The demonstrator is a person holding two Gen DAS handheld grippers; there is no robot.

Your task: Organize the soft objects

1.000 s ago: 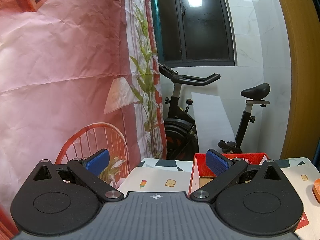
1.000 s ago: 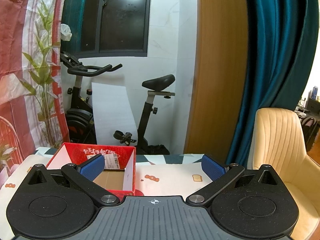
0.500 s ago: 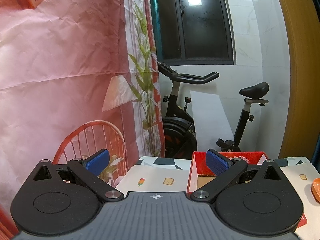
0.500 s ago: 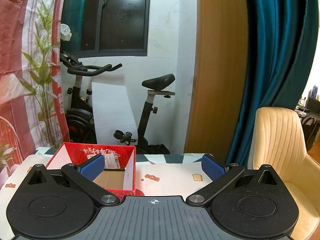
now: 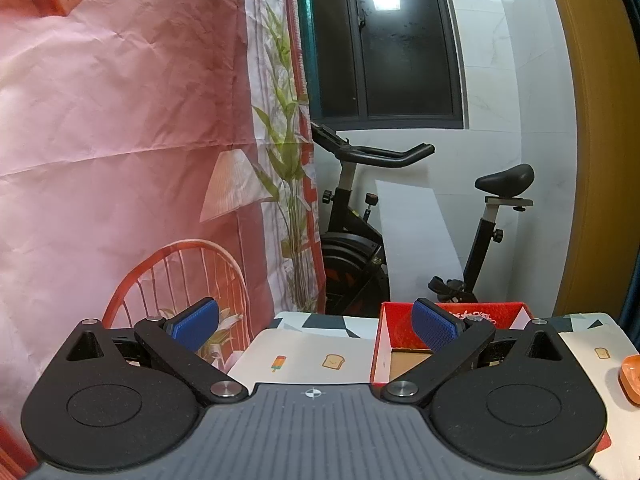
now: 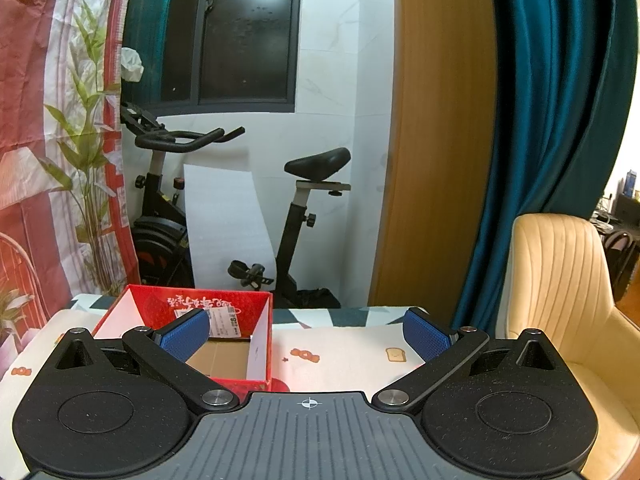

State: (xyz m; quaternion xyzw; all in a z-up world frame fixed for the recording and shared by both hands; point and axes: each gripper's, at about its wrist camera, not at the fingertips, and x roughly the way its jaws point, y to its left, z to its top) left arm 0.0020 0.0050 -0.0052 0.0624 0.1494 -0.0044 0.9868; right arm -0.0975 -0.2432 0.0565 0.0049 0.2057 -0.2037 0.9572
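Both views are almost unchanged over the last second: left gripper (image 5: 315, 322) and right gripper (image 6: 307, 332) remain spread, empty, above the table (image 6: 344, 354). Red box (image 6: 262, 320) ahead; no soft objects visible, so sorting appears unstarted.

Box: an open-topped red cardboard box (image 6: 192, 336) (image 5: 452, 334) standing upright on a table.
Outside: bright red walls.
Inside walls: the far wall is red with pale printed lettering and a white label stuck on; the side walls are white.
Floor: plain brown cardboard, bare where it shows.
Position, right wrist view: left of centre, partly hidden behind a blue finger pad.
Position, left wrist view: right of centre, towards the table's far edge.
Orange item: part of an orange object (image 5: 631, 378) lies on the table at the right frame edge, well apart from the box; what it is cannot be told.
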